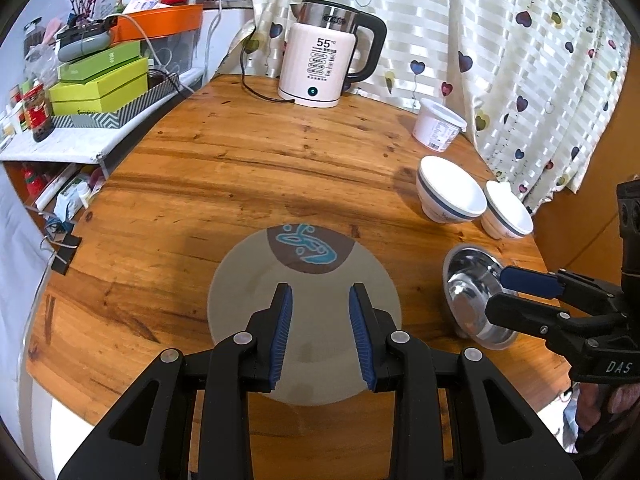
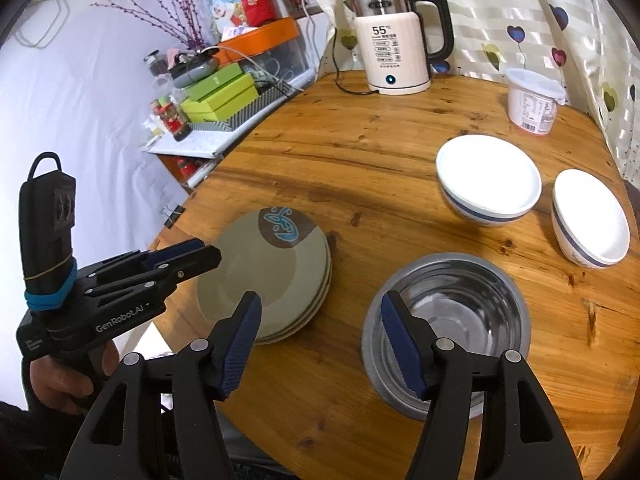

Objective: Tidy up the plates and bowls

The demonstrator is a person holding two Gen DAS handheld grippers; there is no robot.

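Observation:
A stack of grey-green plates (image 1: 248, 280) with a brown and blue motif lies near the table's front; it also shows in the right wrist view (image 2: 256, 276). My left gripper (image 1: 320, 294) is open and empty, hovering over the plates. A steel bowl (image 2: 472, 308) stands right of the plates, also seen in the left wrist view (image 1: 468, 292). My right gripper (image 2: 320, 308) is open and empty, its right finger at the bowl's near left rim. Two white bowls with blue bands (image 2: 488, 180) (image 2: 588, 216) stand behind the steel bowl.
A white electric kettle (image 1: 320, 64) with its cord stands at the table's back. A white plastic tub (image 2: 532, 100) sits at the back right, by the heart-patterned curtain (image 1: 520, 40). A cluttered shelf with green boxes (image 1: 96, 84) lies left of the table.

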